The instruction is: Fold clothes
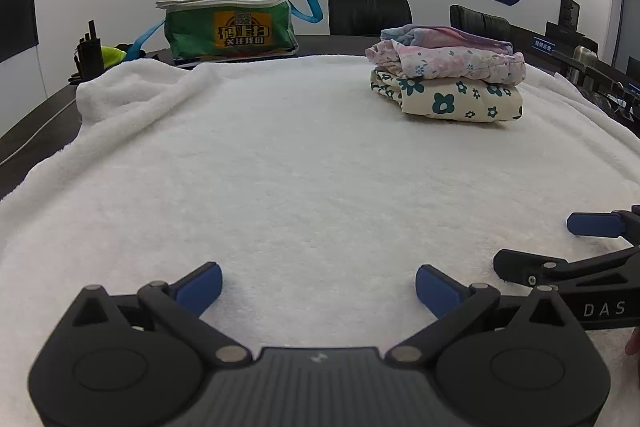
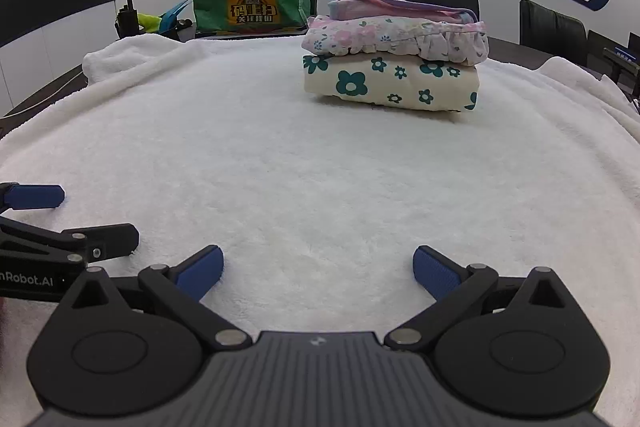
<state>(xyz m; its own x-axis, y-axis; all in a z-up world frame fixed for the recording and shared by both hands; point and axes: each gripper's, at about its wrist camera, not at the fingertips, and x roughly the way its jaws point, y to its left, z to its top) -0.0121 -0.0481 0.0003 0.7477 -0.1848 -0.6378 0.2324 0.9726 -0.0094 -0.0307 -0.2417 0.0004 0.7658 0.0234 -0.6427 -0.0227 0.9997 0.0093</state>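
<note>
Both spread wide, empty: left gripper, right gripper. "DAS" only in left view; "nRobot.AI" only in right. Folded clothes at one o'clock.

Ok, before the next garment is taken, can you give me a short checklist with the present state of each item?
1. Left tool open and empty: ok.
2. Right tool open and empty: ok.
3. White towel bare ahead of both tools: ok.
4. Folded stack sits squarely, three pieces: ok.
5. Green bag open, cloth showing on top: ok.
6. How many clothes remain inside the bag: cannot tell.
</note>
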